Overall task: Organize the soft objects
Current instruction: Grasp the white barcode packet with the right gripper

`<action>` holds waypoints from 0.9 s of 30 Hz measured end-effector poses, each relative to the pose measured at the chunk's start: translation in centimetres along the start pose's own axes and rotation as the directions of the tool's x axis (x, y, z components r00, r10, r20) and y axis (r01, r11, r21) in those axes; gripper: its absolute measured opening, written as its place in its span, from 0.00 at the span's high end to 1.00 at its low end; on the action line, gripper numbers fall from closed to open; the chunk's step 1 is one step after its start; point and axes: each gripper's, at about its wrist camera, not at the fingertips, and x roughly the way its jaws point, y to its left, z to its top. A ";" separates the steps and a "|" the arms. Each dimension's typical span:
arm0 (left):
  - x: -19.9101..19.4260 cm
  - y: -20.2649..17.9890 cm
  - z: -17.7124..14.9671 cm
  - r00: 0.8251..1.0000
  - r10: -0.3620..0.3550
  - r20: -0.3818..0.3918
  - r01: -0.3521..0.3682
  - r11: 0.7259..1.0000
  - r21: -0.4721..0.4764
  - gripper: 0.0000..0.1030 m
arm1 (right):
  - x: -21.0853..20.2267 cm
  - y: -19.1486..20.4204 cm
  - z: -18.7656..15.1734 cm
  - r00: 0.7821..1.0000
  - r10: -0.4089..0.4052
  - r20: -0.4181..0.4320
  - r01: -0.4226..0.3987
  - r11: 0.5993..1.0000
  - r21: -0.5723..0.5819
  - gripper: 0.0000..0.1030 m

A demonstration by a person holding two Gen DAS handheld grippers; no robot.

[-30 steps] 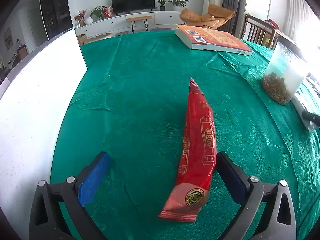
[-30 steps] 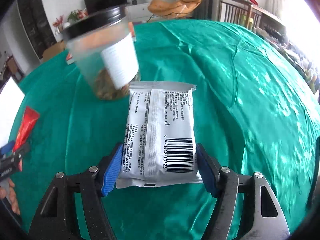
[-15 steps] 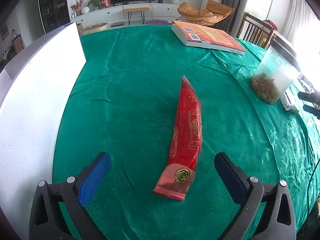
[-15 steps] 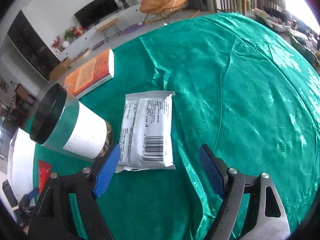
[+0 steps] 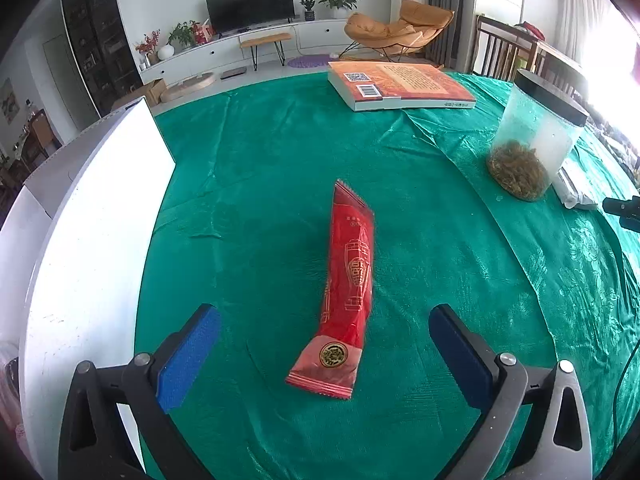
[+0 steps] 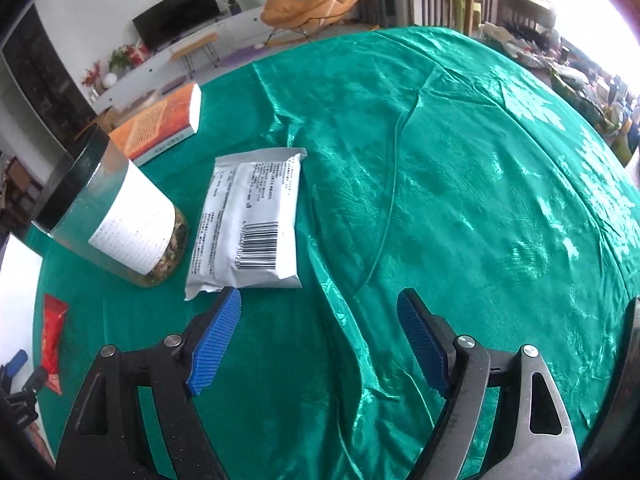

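Holding dried bits: clear jar (image 5: 532, 140)

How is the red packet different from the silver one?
The red packet is long and narrow; the silver packet is wide and squarish. The red packet bears gold drawings and a round gold seal; the silver packet shows small black print and a barcode. The silver packet lies right beside the clear jar; the red packet lies apart from it, alone on the cloth. Both are sealed, lie flat on the green tablecloth, and neither is held.
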 end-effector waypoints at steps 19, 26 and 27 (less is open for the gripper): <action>4.3 -1.5 2.0 0.994 -0.046 -0.094 0.044 0.999 -0.021 0.69 | 7.1 7.7 5.2 0.987 -0.079 -0.139 0.051 0.981 -0.188 0.30; 4.2 -0.9 2.0 0.995 -0.076 -0.060 0.072 0.996 -0.054 0.82 | 6.6 5.8 5.1 0.992 -0.042 -0.121 0.020 0.984 -0.176 0.32; 4.2 -1.0 1.8 0.996 -0.072 -0.049 0.070 0.996 -0.048 0.76 | 6.5 5.8 4.9 0.993 -0.033 -0.111 0.012 0.982 -0.187 0.31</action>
